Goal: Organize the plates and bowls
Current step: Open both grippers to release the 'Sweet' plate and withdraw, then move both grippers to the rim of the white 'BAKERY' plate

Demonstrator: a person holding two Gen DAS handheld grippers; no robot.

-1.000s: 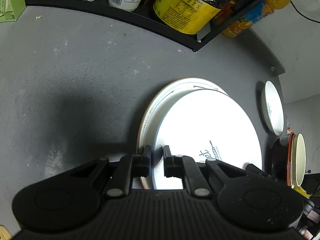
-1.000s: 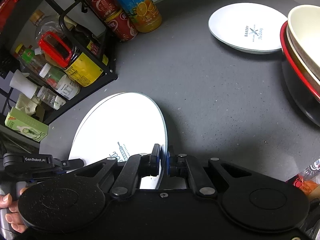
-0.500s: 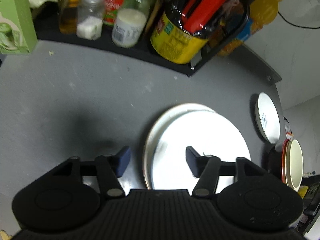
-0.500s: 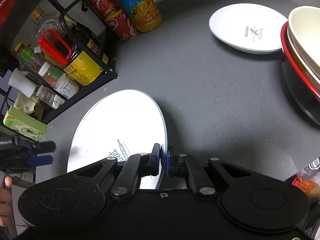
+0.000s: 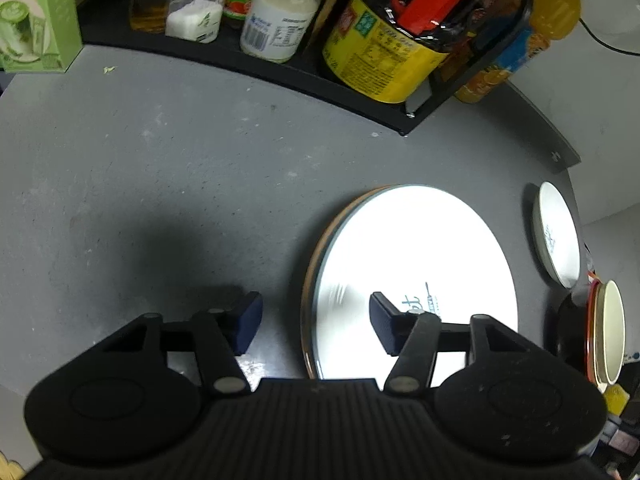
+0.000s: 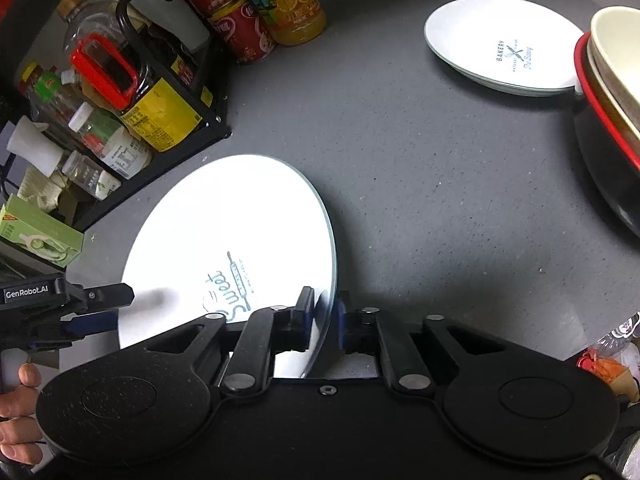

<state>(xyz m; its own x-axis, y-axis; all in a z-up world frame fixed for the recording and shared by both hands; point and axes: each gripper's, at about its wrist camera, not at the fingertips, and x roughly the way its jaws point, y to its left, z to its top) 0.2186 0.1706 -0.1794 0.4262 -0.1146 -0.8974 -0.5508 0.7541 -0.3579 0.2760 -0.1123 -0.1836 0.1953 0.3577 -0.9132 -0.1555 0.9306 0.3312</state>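
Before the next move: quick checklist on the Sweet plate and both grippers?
1. Sweet plate stacked on the brown-rimmed plate: ok.
2. left gripper off the plate, nothing pinched, fingers closing: ok.
3. right gripper released from the plate rim, fingers opening: not ok, rim between them.
4. Whether the pads touch the rim: cannot tell.
5. Bakery plate free to pick: ok.
6. Bowl stack nested: ok.

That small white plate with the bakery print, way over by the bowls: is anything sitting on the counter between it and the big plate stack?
Nothing visible does. Between the small white plate and the big plate stack lies only bare grey counter. The bowls sit off to one side, the bottle rack to the other.
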